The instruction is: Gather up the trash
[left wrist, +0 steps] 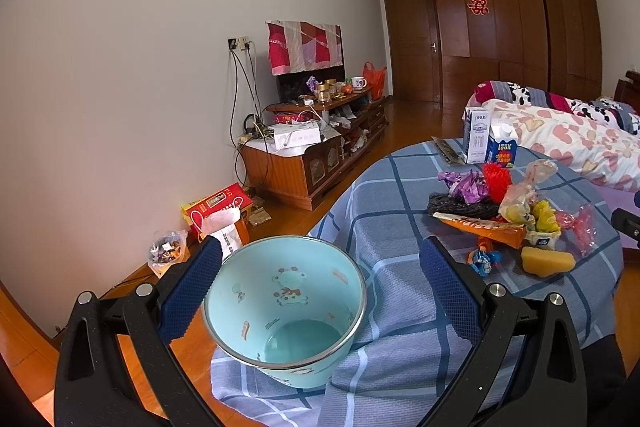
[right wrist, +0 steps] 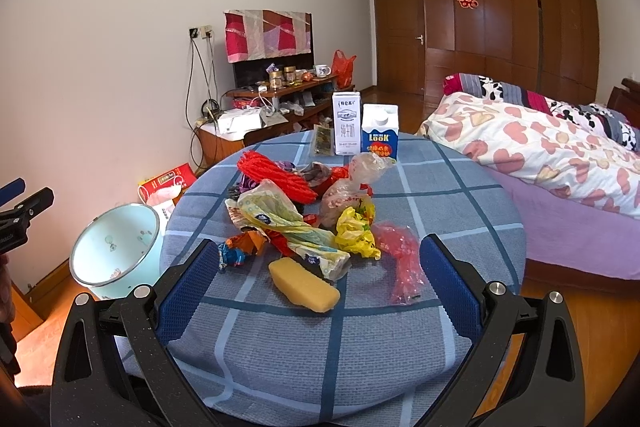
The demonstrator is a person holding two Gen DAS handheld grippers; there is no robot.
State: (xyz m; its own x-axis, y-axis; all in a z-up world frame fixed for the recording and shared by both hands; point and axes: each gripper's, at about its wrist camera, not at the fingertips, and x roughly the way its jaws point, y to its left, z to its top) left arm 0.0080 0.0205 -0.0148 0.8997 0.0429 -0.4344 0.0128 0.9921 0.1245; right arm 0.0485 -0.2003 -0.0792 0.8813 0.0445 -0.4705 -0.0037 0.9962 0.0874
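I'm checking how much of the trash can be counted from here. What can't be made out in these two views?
- Pile, both views: wrappers overlap, lower pieces hidden.
- Bin, left view: outside mostly hidden by its rim and the tablecloth.
- Milk carton print: too small.
- Floor bag contents: too small.

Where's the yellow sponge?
The yellow sponge lies on the round table's checked cloth at the near edge of the trash pile, in front of the crumpled yellow wrapper. In the right wrist view it sits between the open right gripper's fingers.
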